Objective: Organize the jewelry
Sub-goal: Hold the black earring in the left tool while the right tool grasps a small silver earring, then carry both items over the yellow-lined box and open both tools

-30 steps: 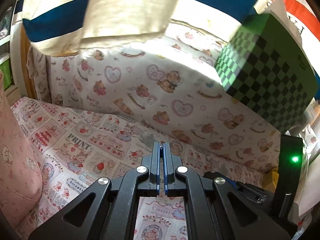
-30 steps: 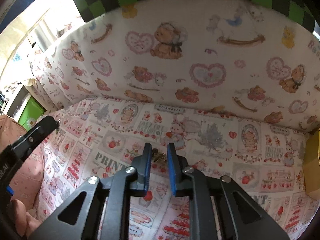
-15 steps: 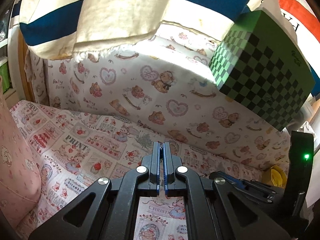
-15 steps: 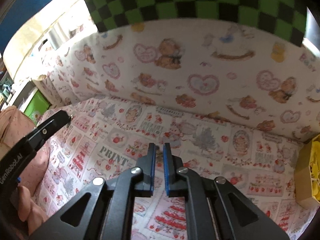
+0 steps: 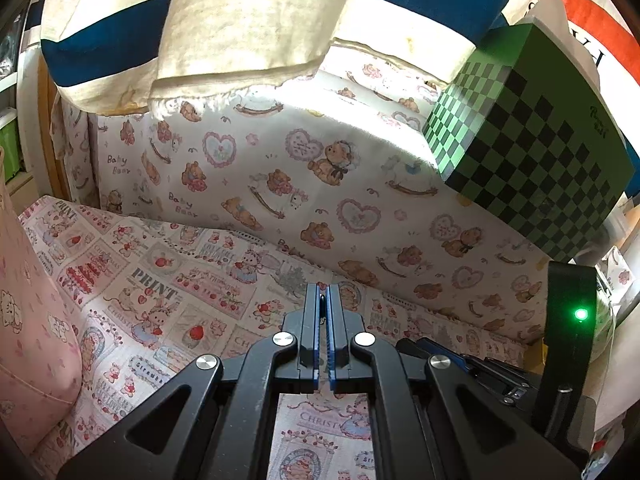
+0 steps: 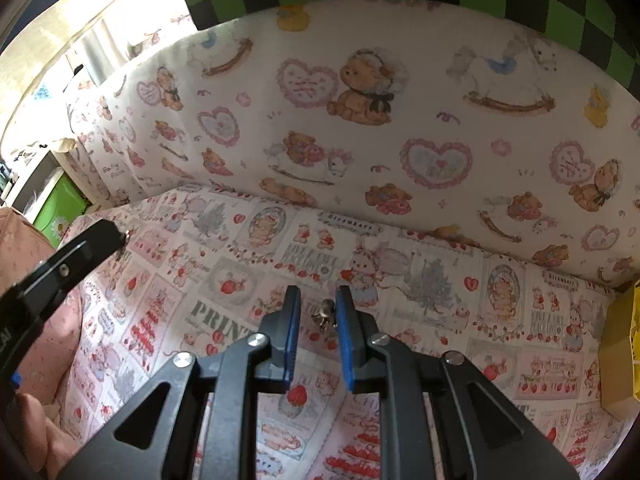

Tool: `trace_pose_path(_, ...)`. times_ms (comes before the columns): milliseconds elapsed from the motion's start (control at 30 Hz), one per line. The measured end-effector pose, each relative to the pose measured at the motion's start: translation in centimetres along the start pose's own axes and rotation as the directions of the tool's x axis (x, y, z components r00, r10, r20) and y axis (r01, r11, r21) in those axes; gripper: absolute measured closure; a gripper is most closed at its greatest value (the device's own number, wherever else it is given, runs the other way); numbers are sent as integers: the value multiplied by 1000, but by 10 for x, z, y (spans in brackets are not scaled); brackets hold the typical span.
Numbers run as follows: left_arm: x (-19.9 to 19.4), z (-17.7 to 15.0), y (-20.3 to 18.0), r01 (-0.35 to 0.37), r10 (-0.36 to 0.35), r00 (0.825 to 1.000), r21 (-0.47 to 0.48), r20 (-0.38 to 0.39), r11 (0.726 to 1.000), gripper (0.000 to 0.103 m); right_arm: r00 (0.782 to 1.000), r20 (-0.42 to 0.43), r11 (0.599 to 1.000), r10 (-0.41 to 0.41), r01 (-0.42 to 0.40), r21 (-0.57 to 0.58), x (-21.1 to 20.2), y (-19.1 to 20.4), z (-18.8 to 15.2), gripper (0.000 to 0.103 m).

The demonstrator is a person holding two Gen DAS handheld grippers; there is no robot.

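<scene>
In the right wrist view my right gripper (image 6: 318, 308) is open, its blue-padded jaws a short way apart. A small metal jewelry piece (image 6: 325, 314) lies on the printed cloth (image 6: 440, 320) between the fingertips. My left gripper (image 5: 323, 300) is shut with a small dark thing pinched between its pads; in the right wrist view its tip (image 6: 102, 236) shows a tiny shiny piece (image 6: 126, 233) at the end, held above the cloth at the left. What that piece is I cannot tell.
A bear-and-heart patterned fabric wall (image 6: 360, 120) rises behind the cloth. A green-and-black checkered box (image 5: 532, 152) sits on top of it. A yellow box (image 6: 620, 356) stands at the right edge. A pink cushion (image 5: 28, 340) is at the left.
My right gripper was partly open, closed nearly shut half a second ago, and has now opened again around the small metal piece. The left gripper stayed shut and shifted slightly.
</scene>
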State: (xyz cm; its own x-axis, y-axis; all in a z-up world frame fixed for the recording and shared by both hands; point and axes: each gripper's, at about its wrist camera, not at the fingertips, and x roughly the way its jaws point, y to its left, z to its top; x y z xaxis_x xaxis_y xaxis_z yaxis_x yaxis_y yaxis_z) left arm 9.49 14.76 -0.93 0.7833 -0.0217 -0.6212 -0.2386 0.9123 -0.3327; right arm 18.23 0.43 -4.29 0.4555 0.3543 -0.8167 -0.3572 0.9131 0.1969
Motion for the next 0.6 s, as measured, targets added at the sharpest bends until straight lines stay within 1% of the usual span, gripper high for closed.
trace_pose_path(67,0,0,0,-1,1,1000,-4,1,1000,101,1000,-1,1000,-15,15,1,2,0,0,87)
trace_pose_path(100,0,0,1,-1,1,1000,-6,1,1000,101,1000,-3,1000,-22,22,1,3,-1,0,89)
trace_pose_path(133,-1,0,1,0,0,1000,-8,0,1000,101,1000,-6,1000,-25,25,2,4,-1,0,94)
trace_pose_path(300,-1,-1,-2,-2,2,1000,-4,1,1000,101,1000,4,1000,-20,20,9,-4,-7,-4,98)
trace_pose_path(600,-7,-5,-15,5,-6,1000,60,22,998,101,999,41,1000,12,-11,-10,-50,-27,-28,98)
